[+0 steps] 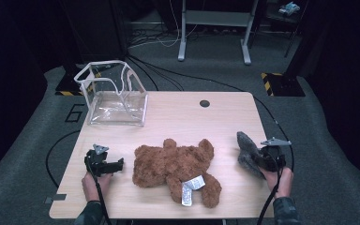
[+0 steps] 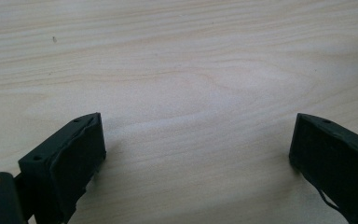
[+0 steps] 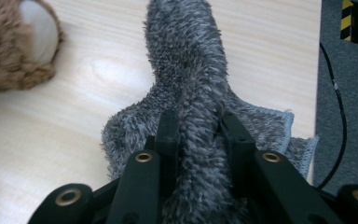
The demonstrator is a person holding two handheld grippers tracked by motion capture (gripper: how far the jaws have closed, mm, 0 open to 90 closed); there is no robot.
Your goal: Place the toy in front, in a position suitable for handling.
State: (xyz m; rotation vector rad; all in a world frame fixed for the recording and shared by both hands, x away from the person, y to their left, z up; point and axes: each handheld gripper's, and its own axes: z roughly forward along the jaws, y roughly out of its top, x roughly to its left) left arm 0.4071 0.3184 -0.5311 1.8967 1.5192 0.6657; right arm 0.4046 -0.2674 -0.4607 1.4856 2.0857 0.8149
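A brown teddy bear (image 1: 176,168) lies face down in the middle of the wooden table (image 1: 183,112), a white label by its leg. At the table's right edge a grey fuzzy cloth (image 1: 246,149) is bunched up, and my right gripper (image 1: 262,160) is shut on it. In the right gripper view the grey cloth (image 3: 186,60) runs up between the two black jaws, which pinch a fold of it, and the bear's foot (image 3: 16,44) shows at top left. My left gripper (image 1: 117,165) rests near the table's front left, open, with bare wood between its fingers (image 2: 79,154).
A clear plastic bag with white trim (image 1: 115,93) stands open at the table's back left. A round black hole (image 1: 204,103) marks the back of the tabletop. Cables and a grey desk frame (image 1: 214,28) lie on the carpet behind the table.
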